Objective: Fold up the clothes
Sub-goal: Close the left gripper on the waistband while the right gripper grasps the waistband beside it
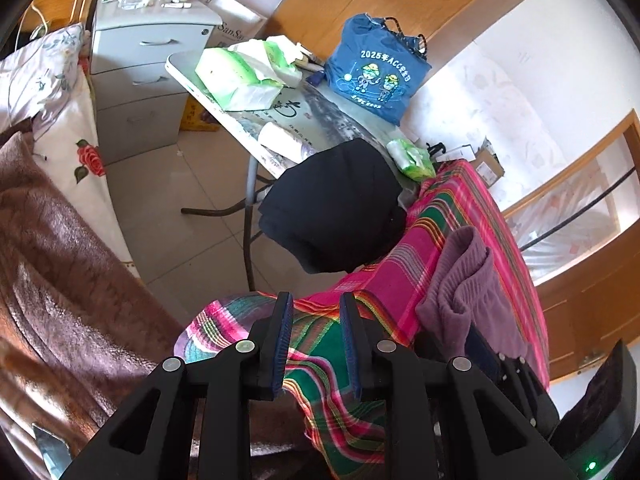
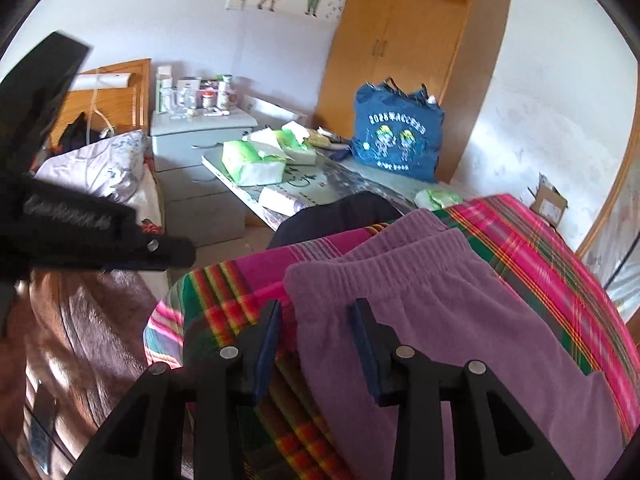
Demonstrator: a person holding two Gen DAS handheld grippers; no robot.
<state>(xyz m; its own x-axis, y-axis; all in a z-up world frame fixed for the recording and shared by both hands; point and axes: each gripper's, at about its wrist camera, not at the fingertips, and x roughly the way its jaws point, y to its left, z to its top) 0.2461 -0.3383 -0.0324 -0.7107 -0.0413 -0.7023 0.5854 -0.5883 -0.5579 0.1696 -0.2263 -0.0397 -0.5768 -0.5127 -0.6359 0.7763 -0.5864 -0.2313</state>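
Right wrist view shows the purple garment (image 2: pixel 460 320) lying on the plaid cloth (image 2: pixel 540 248), its ribbed waistband toward the far table (image 2: pixel 240 184). Two waistband edges sit stacked, one just behind the other, so it looks doubled lengthwise, though the lens bends things and I cannot be sure. Its long axis runs from that waistband back toward the camera and off the lower right, where the end is out of sight. The right gripper (image 2: pixel 318 344) hovers with its jaws wide over the garment's near left edge, holding nothing.

Left wrist view has the left gripper (image 1: pixel 314 340) also wide apart and empty, over the plaid cloth, with the garment to its right, one end bunched and raised. A dark garment (image 1: pixel 336 208) sits folded on the table's near corner.

Judging progress: one piece looks folded and set aside. The purple one fits either a half-made fold or a finished lengthwise one awaiting a crosswise fold.
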